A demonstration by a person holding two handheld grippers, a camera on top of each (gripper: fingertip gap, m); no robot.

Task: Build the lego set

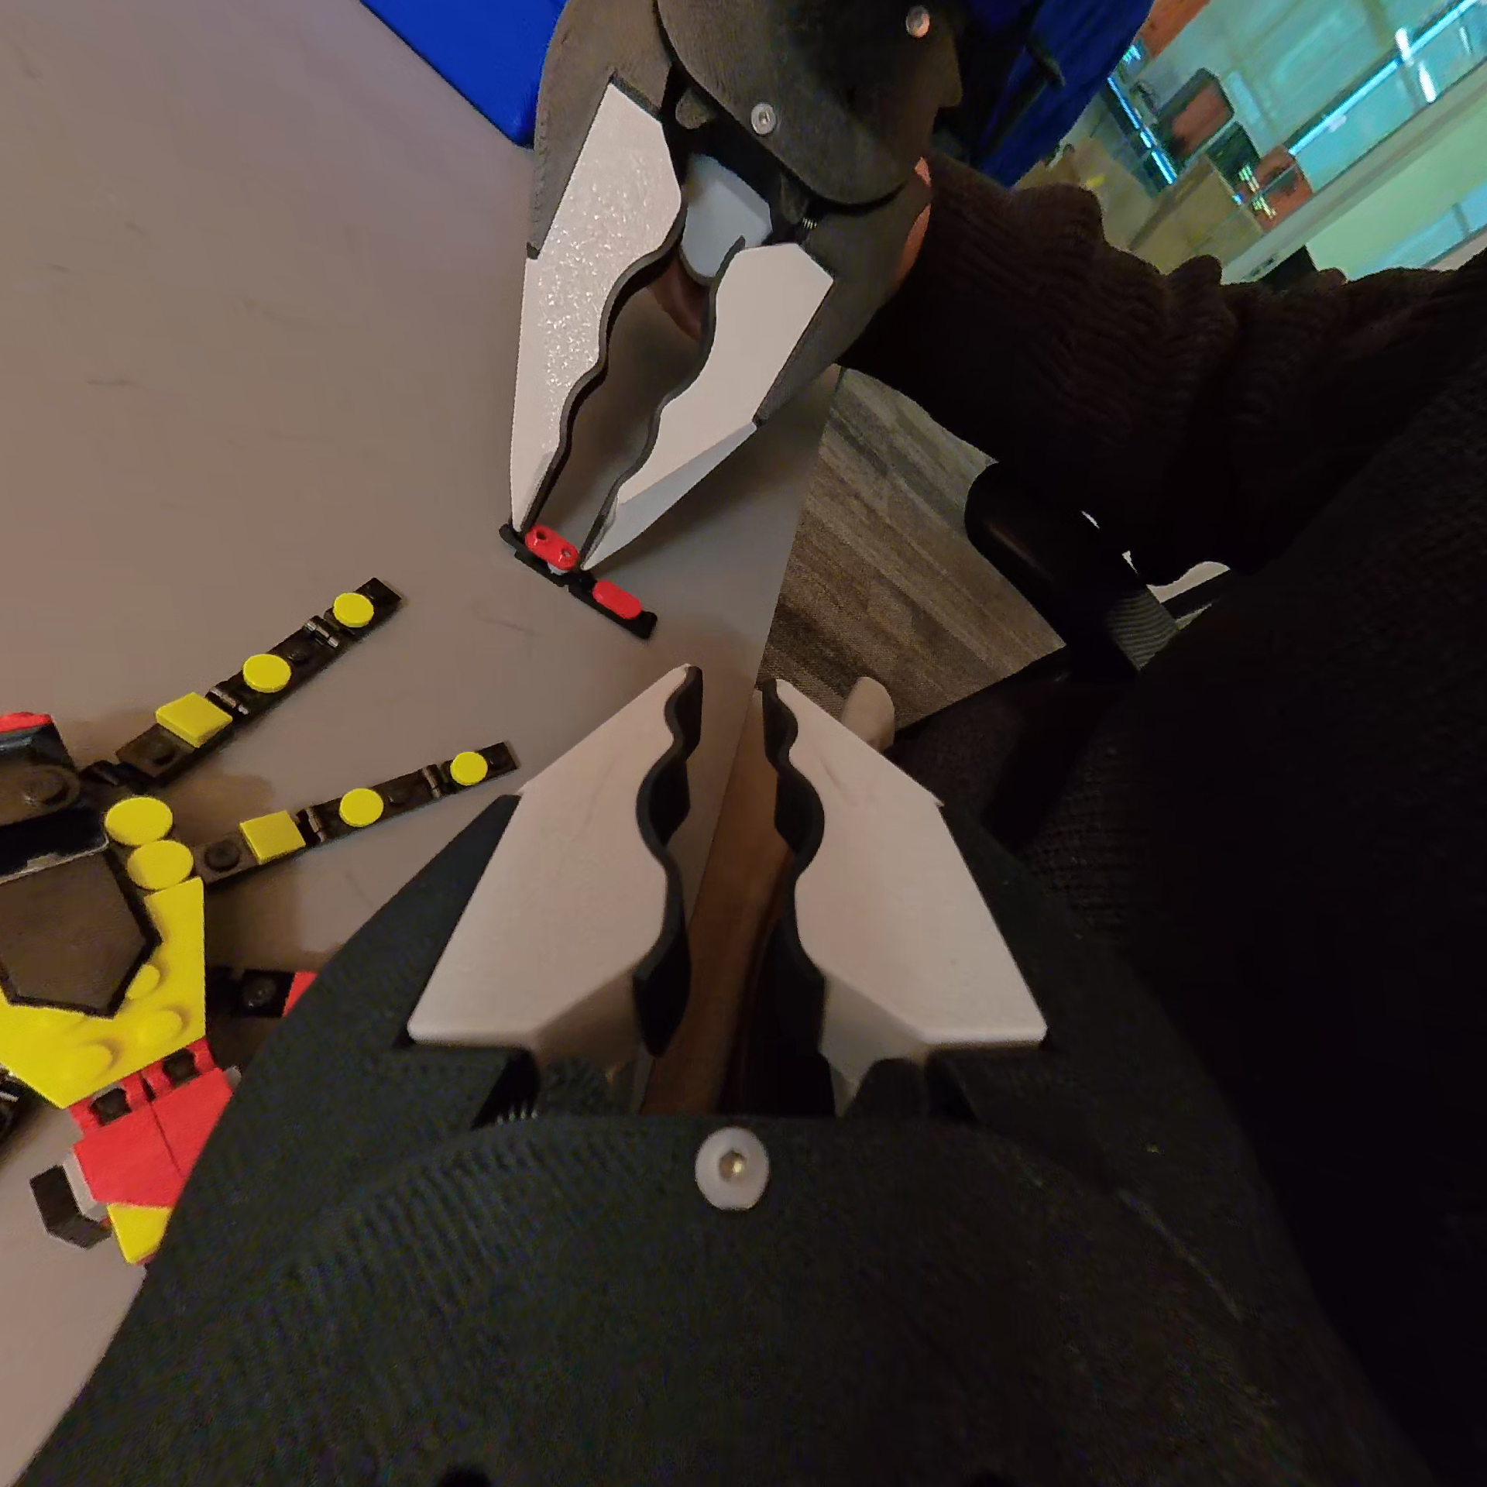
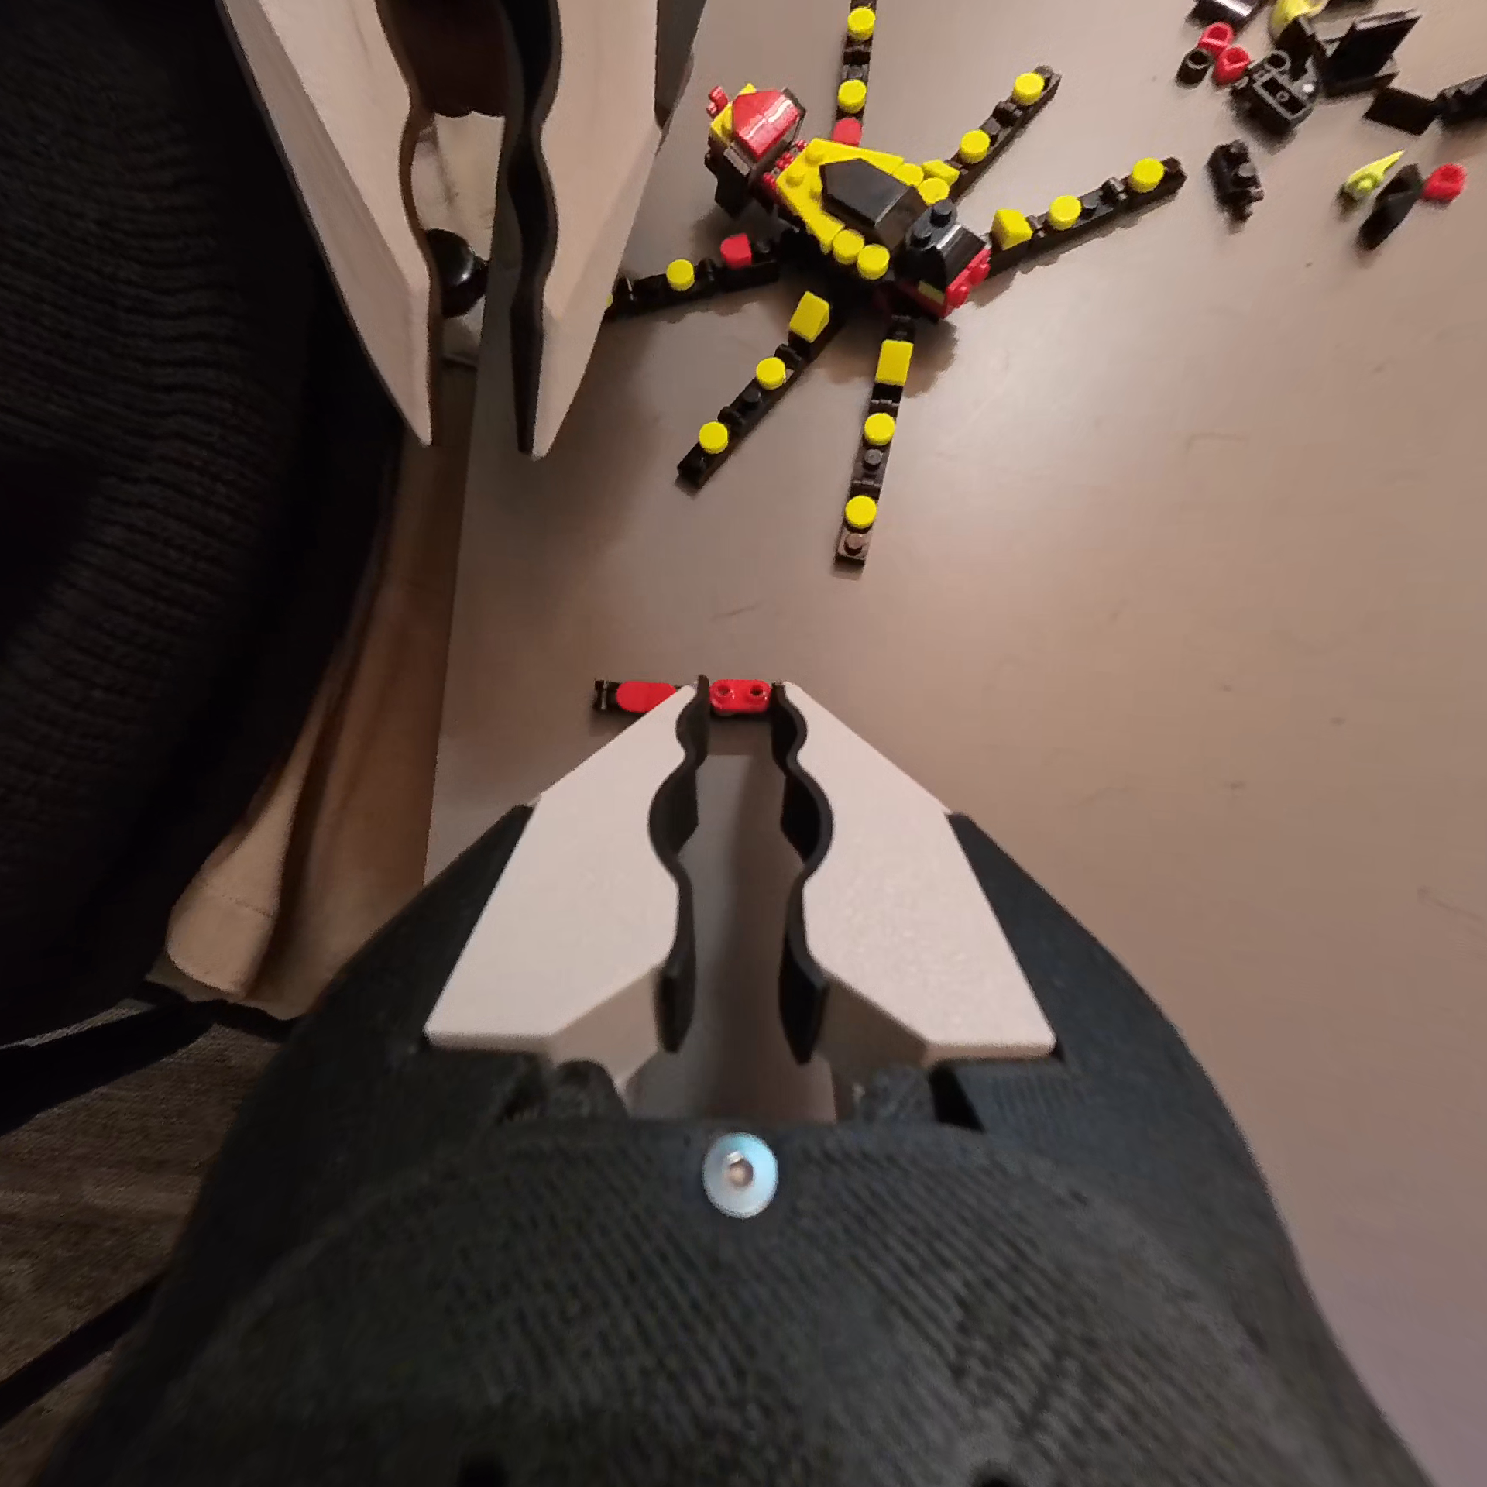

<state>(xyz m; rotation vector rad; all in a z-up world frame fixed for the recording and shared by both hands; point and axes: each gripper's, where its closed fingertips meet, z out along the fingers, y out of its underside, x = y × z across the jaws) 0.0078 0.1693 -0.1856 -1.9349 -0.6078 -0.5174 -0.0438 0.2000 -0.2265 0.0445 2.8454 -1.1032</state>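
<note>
Right gripper [image 2: 736, 698] jaws pinch flat red stud plate [image 2: 736, 697]; wavy black pads.

Spider model [image 2: 865, 201]: yellow, black w/ red bits (legs black, yellow dots); small plate [image 2: 738, 697] red; table [image 2: 1126, 724] grey-beige.

Office: carpet [image 1: 877, 555], glass partitions [image 1: 1368, 137]

In the right wrist view, the spider model [image 2: 869, 209] lies on the table [image 2: 1126, 724] at twelve o'clock from the right gripper [image 2: 736, 692], well apart, with loose pieces [image 2: 1287, 88] at two o'clock from the model. The strip [image 2: 636, 696] lies at the gripper's tips, running to nine o'clock. The left gripper [image 2: 483, 442] hangs at ten o'clock, over the table edge.
</note>
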